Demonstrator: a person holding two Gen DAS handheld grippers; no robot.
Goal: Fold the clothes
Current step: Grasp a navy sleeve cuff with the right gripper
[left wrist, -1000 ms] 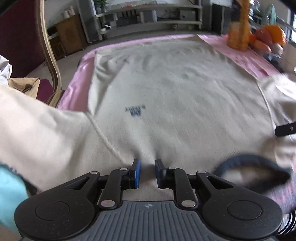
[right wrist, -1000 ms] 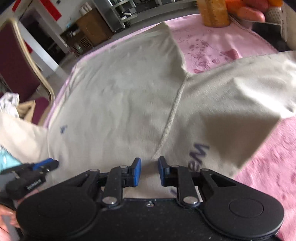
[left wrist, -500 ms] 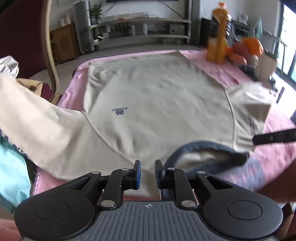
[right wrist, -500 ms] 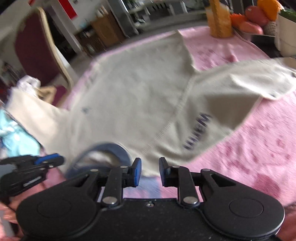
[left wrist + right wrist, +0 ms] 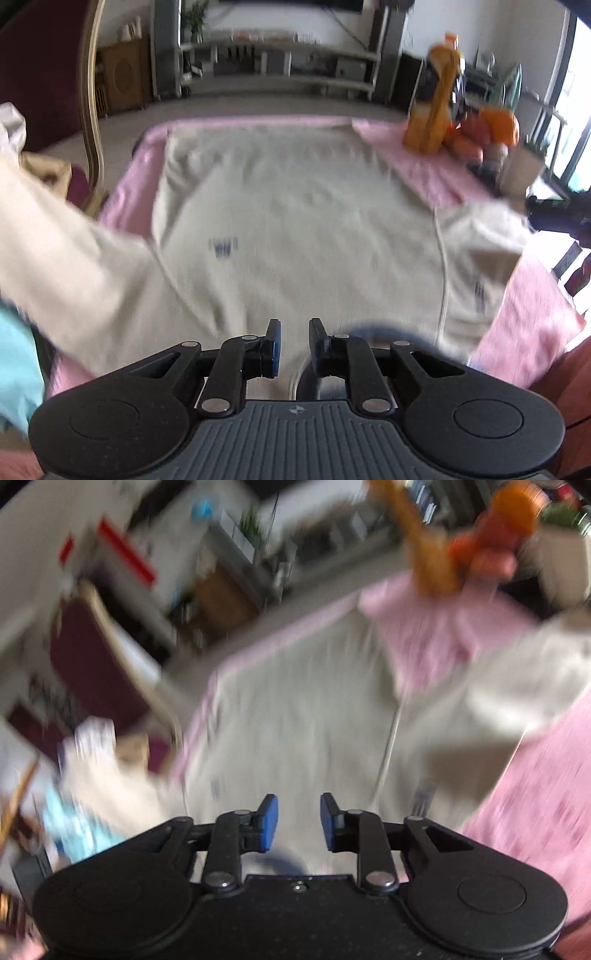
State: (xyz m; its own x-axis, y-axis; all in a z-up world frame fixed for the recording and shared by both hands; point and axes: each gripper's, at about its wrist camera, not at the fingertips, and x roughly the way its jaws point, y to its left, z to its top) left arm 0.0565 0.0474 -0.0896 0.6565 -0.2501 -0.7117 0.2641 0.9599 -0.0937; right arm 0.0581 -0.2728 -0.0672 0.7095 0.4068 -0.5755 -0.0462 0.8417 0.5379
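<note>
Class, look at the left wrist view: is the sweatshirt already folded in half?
No, the sweatshirt lies spread flat on the pink cloth.

A pink-covered counter (image 5: 436, 177) fills the middle of the frame. A cream sweatshirt (image 5: 295, 229) lies spread flat on it, one sleeve hanging off the left edge. An orange bottle (image 5: 436, 99) and orange fruit (image 5: 495, 129) stand upper right.

You have one cream sweatshirt (image 5: 295, 229) spread across one pink tablecloth (image 5: 436, 177). At upper right you see one orange bottle (image 5: 432, 107); at the left edge, one maroon chair (image 5: 48, 74). You hold two grippers, one per view (image 5: 294, 341) (image 5: 298, 821).
</note>
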